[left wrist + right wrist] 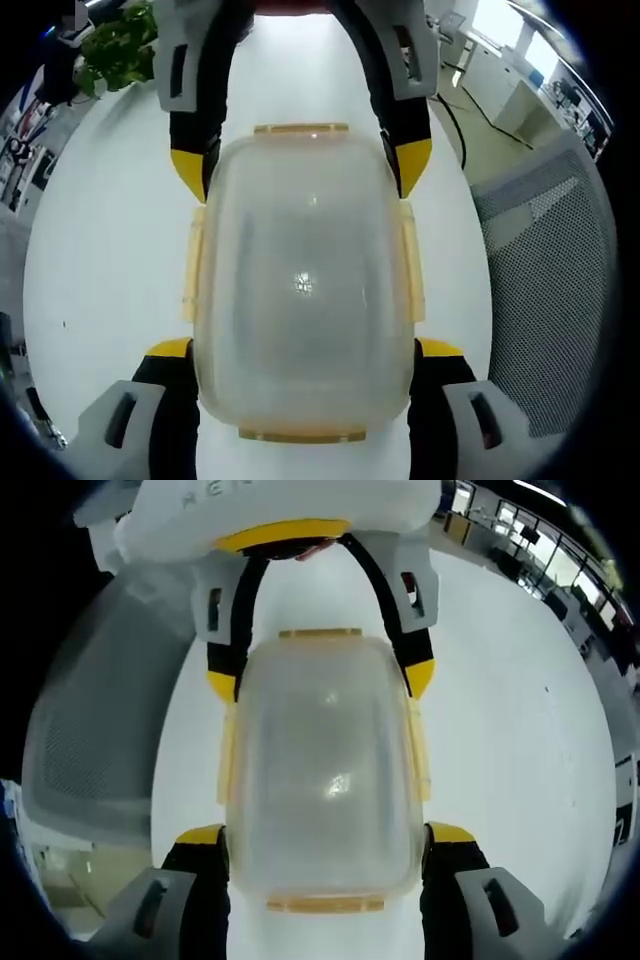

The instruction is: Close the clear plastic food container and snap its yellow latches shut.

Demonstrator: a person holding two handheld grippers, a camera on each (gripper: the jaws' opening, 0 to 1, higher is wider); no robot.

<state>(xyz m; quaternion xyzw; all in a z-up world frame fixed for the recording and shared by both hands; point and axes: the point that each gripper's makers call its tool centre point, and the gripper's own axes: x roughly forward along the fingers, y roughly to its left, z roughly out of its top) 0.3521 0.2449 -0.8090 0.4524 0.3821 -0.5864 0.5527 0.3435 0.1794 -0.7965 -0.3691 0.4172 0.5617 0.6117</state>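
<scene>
We see a clear plastic food container (302, 290) with its lid on, lying on a white counter (100, 260), held from opposite ends by both grippers. In the left gripper view, the left gripper (302, 350) has its yellow-tipped fingers (170, 349) spread around the container's near end, pressing its sides, while the right gripper (302, 165) grips the far end. In the right gripper view, the right gripper (325, 835) likewise clasps the container (325, 770). Yellow latches (192, 265) run along its edges. A mesh chair (555, 290) stands beside the counter.
</scene>
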